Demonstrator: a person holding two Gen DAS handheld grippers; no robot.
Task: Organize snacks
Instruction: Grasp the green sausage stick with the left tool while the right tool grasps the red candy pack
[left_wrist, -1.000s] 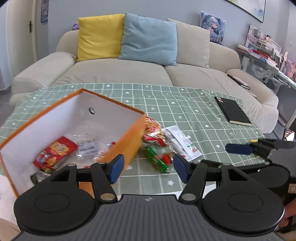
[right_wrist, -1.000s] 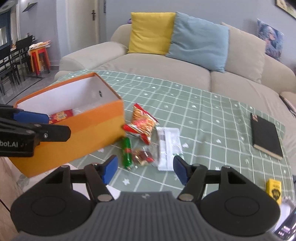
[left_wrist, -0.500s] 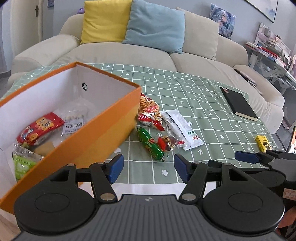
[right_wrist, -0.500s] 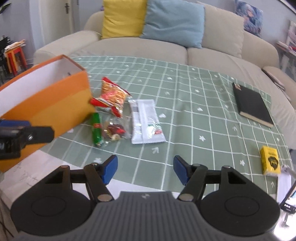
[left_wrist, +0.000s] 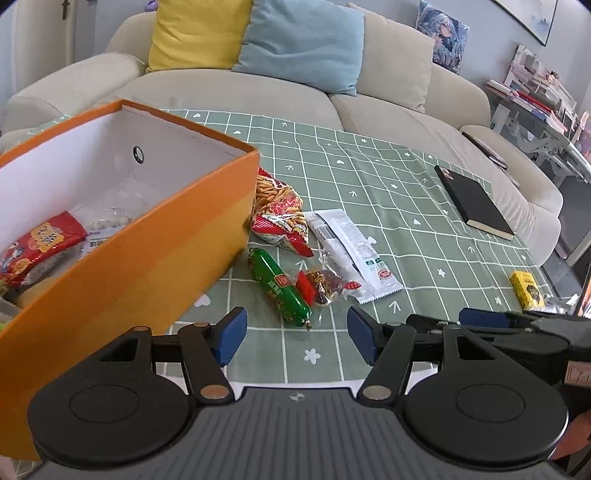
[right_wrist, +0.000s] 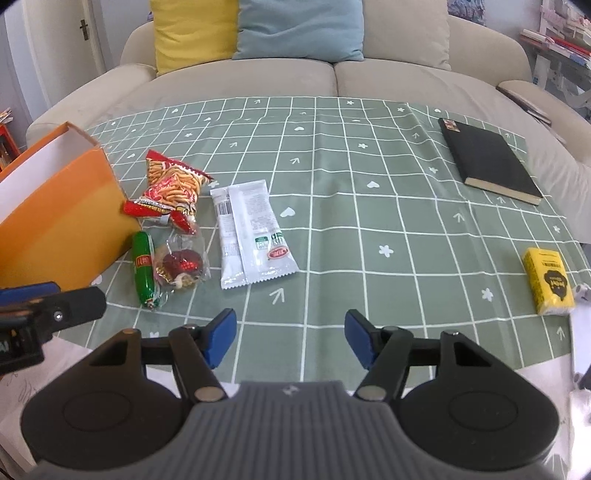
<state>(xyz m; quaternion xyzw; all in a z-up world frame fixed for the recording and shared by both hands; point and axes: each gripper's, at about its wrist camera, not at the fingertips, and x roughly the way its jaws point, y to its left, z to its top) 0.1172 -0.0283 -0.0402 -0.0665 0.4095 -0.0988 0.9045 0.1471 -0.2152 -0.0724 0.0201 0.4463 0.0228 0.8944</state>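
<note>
My left gripper (left_wrist: 293, 334) hangs wide and empty, the shiny green plastic sausage stick (left_wrist: 279, 286) on the checked green tablecloth (left_wrist: 406, 206) just ahead beside the orange cardboard box (left_wrist: 147, 258), its long axis nearly along my fingers. My right gripper (right_wrist: 288, 338), equally spread, sits farther off.

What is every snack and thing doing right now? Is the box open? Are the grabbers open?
Box: open, some snacks inside.
Red bag: lying on the cloth, beside the box.
Green sausage: lying flat, outside the box.
Clear packet: lying beside the sausage.
White pack: lying flat, sealed.
Book: shut.
Left gripper: open, empty.
Right gripper: open, empty.
</note>
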